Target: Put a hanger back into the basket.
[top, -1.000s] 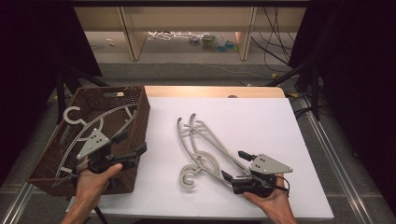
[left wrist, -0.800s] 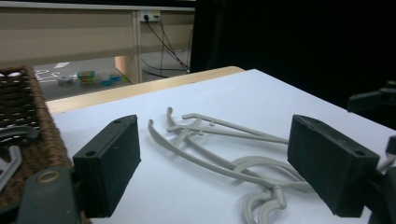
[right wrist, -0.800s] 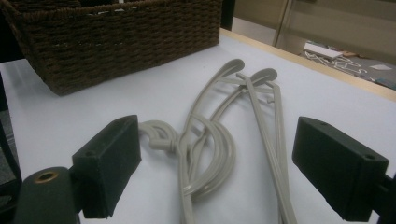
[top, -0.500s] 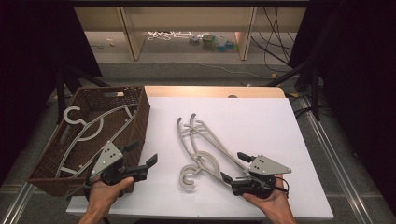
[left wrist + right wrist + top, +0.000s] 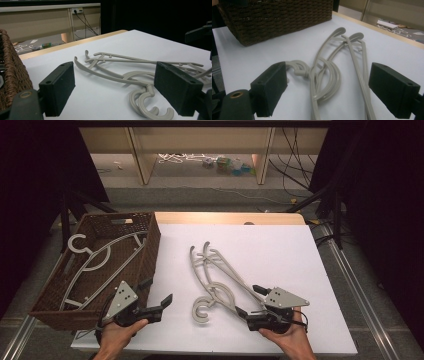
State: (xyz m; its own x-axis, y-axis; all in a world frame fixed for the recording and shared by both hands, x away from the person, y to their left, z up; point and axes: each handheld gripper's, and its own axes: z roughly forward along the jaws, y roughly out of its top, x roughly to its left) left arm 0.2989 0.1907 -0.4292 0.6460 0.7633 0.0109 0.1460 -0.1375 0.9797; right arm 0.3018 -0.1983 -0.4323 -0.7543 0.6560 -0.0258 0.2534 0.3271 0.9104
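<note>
While both grippers sit low at the near edge of the white table (image 5: 280,245), the work in hand looks like clearing the grey plastic hangers (image 5: 215,277) into the wicker basket (image 5: 150,250), where one hanger (image 5: 95,257) lies already. Two or so hangers remain tangled in a pile mid-table, hooks toward the person, arms running away and slightly left; long axis roughly near-to-far, tilted. Right gripper (image 5: 247,301): jaws released, spread wide, nothing between them; in the right gripper view the pile (image 5: 329,72) lies straight ahead, its long arms running along the gripper's line of sight and passing between the open jaws. Left gripper (image 5: 157,292): jaws also apart, empty, just beside the basket's near corner; in the left gripper view the hangers (image 5: 130,75) lie ahead and rightward, crosswise to it, hooks (image 5: 150,105) closest. Right gripper is the nearer, its tips almost at the lower hanger arm. Judgement: the right is better placed to close on an arm; tangled hooks may drag a second hanger along.
</note>
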